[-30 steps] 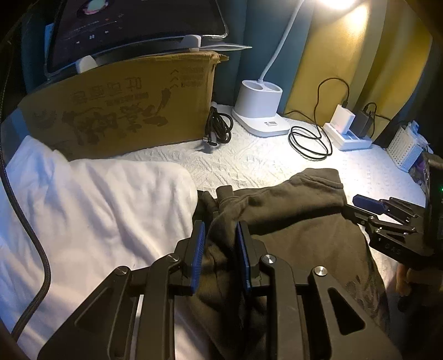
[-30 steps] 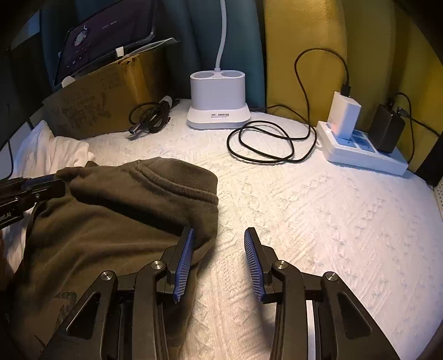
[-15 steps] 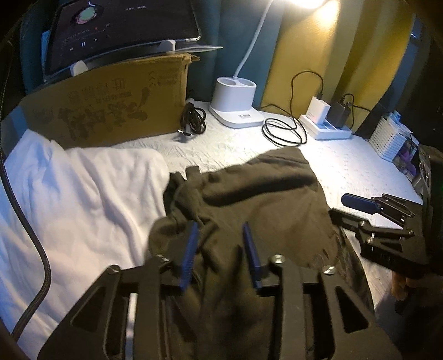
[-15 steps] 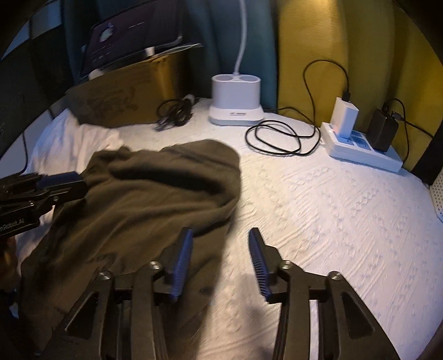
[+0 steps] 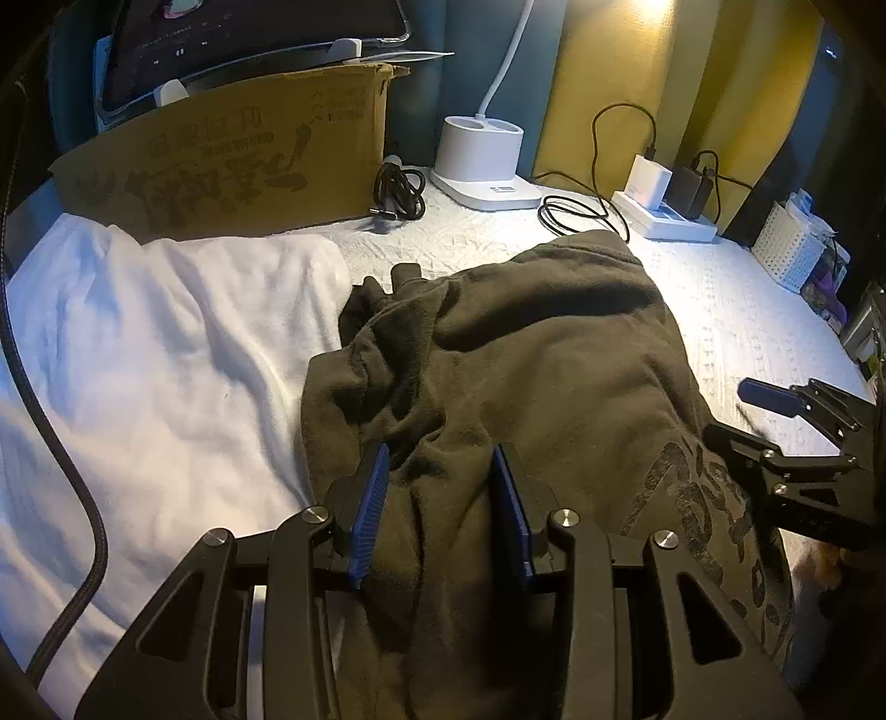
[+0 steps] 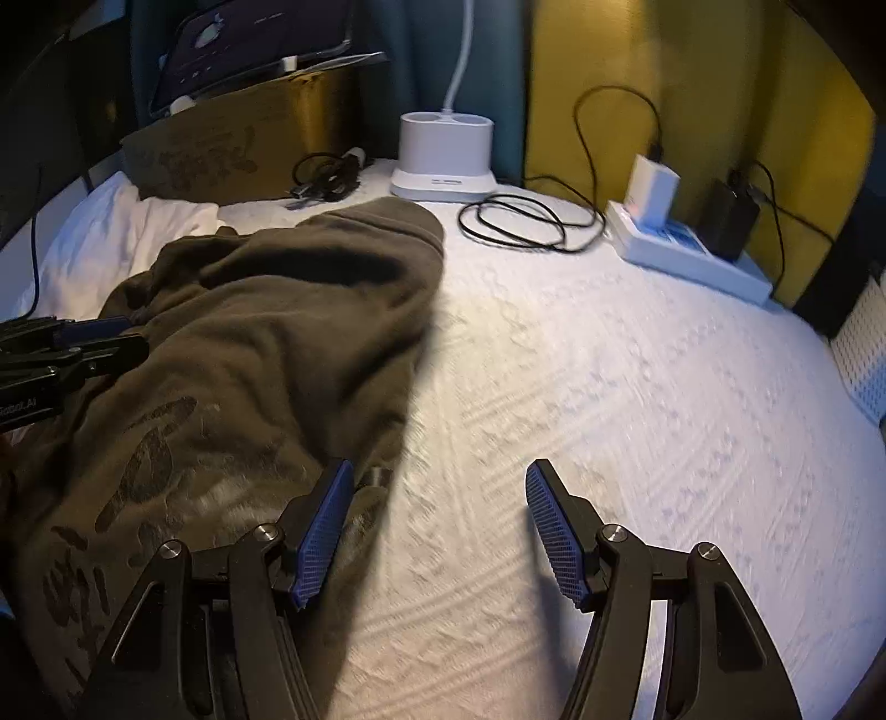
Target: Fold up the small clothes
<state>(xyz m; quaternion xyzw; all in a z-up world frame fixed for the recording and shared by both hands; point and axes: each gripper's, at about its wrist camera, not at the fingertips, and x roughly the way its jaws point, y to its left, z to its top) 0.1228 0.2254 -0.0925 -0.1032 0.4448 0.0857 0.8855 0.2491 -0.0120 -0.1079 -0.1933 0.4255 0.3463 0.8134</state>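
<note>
A dark olive sweatshirt [image 5: 554,343] [image 6: 266,332] with a dark print lies rumpled on the white bedspread [image 6: 581,387]. My left gripper [image 5: 440,459] hovers over its near left part. The jaws stand apart with loose folds of the fabric lying between the blue pads, not pinched. In the right wrist view the left gripper [image 6: 94,338] shows at the left edge. My right gripper [image 6: 438,471] is at the garment's right edge and its jaws are opening. Its left finger [image 6: 324,531] is over the hem, and only bedspread lies between the pads. From the left wrist view the right gripper [image 5: 742,415] appears at the far right.
A white cloth [image 5: 166,343] lies left of the sweatshirt. Behind stand a cardboard box [image 5: 221,166] carrying a tablet [image 5: 249,39], a white lamp base [image 5: 482,149], coiled cables [image 5: 576,213], a power strip [image 5: 664,221] and a white basket [image 5: 792,249]. A braided cable [image 5: 61,471] hangs at the left.
The left jaws let go of the pinched fold and widened. The right jaws opened much wider. Both grippers drew back toward the near side, and more of the printed front now shows.
</note>
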